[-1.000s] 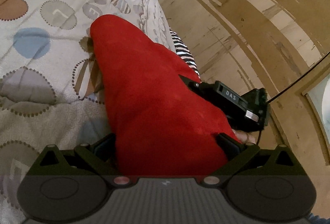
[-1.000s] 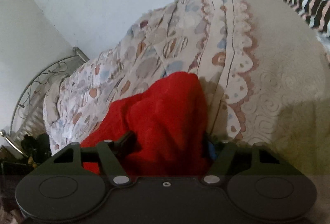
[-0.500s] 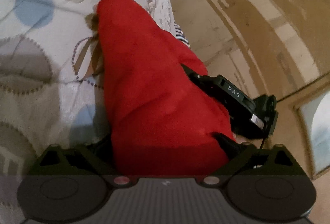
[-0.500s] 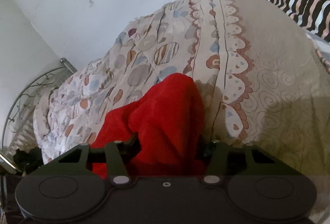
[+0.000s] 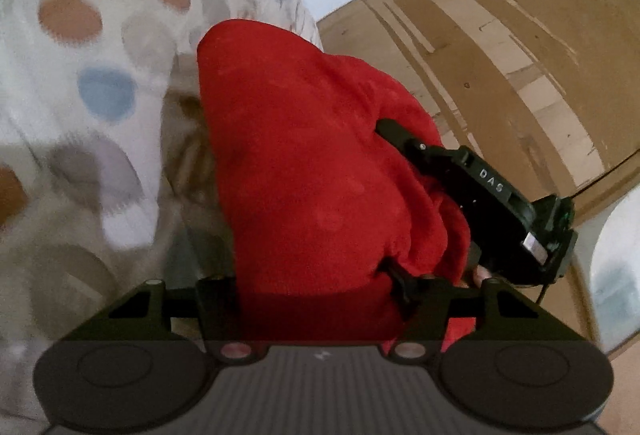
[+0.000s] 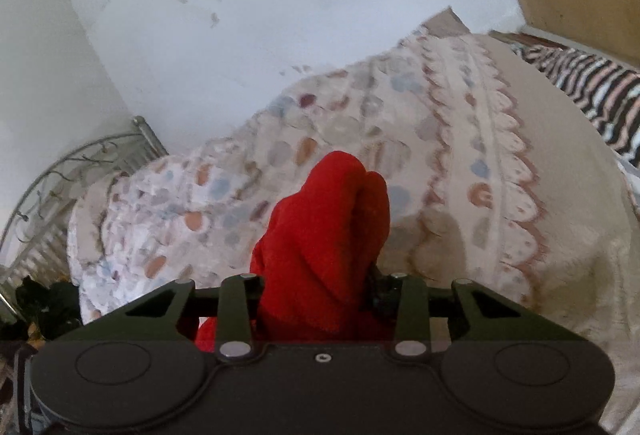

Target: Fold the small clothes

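Taking the red garment [image 5: 320,171] as the landmark: at its left, in the left wrist view, lies the bed's quilt [image 5: 92,75], pale with brown, blue and grey spots. The garment itself is bunched lengthwise and hangs raised over the quilt near the bed's edge. The left gripper [image 5: 316,299] has just been closing its jaws, and the cloth fills the gap between them; it is clamped on one end of the garment. At the garment's right side the right gripper [image 5: 480,191] bites into the fabric, and a bit of the person's hand [image 5: 480,275] shows below it. The right wrist view confirms that its jaws have also just been narrowing, with a thick roll of red cloth squeezed between the fingers.

The step in hand looks like picking the garment up by two points so it can be spread or doubled. The next move probably calls for drawing the two grippers apart to pull the cloth taut, then laying it flat on the quilt before any fold; bunched as it is, no clean crease seems possible yet.

Right of the garment, past the bed's edge, runs a wooden floor [image 5: 500,55]. A striped cloth [image 6: 592,95] lies at the quilt's far right, a white wall [image 6: 240,15] rises behind, and a metal bed frame [image 6: 80,163] curves at the far left.
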The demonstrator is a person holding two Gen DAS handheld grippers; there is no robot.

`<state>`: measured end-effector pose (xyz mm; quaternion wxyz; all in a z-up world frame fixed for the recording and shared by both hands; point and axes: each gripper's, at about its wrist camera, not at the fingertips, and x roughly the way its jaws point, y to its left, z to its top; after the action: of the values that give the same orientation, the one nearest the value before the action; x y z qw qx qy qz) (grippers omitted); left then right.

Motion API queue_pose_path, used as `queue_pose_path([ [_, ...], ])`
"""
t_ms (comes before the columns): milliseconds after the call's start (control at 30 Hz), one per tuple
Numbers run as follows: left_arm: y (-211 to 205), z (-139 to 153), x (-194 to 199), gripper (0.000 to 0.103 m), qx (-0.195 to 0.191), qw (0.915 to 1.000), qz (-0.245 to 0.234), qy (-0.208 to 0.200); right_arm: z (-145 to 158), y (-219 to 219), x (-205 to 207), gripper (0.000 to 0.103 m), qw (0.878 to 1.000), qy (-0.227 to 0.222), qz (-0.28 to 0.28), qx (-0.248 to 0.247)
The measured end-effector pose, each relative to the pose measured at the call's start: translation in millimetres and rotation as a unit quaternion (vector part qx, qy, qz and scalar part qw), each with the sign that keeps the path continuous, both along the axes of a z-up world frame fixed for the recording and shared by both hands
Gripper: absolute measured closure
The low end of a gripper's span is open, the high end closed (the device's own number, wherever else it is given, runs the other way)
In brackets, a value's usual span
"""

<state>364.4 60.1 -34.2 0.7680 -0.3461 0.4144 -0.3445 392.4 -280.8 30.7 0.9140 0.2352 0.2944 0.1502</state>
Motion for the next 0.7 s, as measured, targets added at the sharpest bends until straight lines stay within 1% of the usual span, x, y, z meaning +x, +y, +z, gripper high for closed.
queue_pose_path([
  [100,24.1,16.8,8.0,0.037,0.016,0.9998,0.009,-0.001,6.8,19.4,8.9,0.064,1.0,-0.013,0.011,0.021],
  [167,48.5,26.3,15.0,0.037,0.025,0.9995,0.02,0.003,8.0,37.3,21.0,0.064,0.999,-0.015,0.02,0.039],
  [267,84.3,39.1,23.6,0.037,0.062,0.9971,0.043,-0.005,3.2,68.2,49.2,0.064,0.997,-0.009,0.041,0.066],
  [333,104.4,45.0,29.9,0.037,0.1,0.9934,0.056,-0.011,-4.0,89.6,67.9,0.064,0.995,-0.001,0.054,0.083],
  [433,126.9,41.5,41.5,0.037,0.151,0.9859,0.072,-0.009,-17.8,124.7,91.1,0.064,0.993,0.006,0.077,0.086],
  [500,135.8,27.6,48.4,0.036,0.175,0.9817,0.075,-0.001,-33.7,144.7,104.6,0.064,0.993,0.02,0.081,0.087],
  [567,141.0,6.6,52.1,0.034,0.182,0.9803,0.077,0.009,-51.6,158.5,115.2,0.064,0.993,0.041,0.081,0.08],
  [600,144.4,-1.6,51.4,0.031,0.176,0.9807,0.084,0.01,-61.1,164.7,119.8,0.063,0.993,0.05,0.08,0.07],
  [667,155.8,-17.0,50.8,0.029,0.142,0.9847,0.099,0.016,-75.5,169.9,125.2,0.062,0.994,0.058,0.068,0.055],
  [700,162.5,-21.8,50.5,0.027,0.131,0.9856,0.106,0.02,-81.6,169.1,127.0,0.061,0.994,0.061,0.064,0.059],
])
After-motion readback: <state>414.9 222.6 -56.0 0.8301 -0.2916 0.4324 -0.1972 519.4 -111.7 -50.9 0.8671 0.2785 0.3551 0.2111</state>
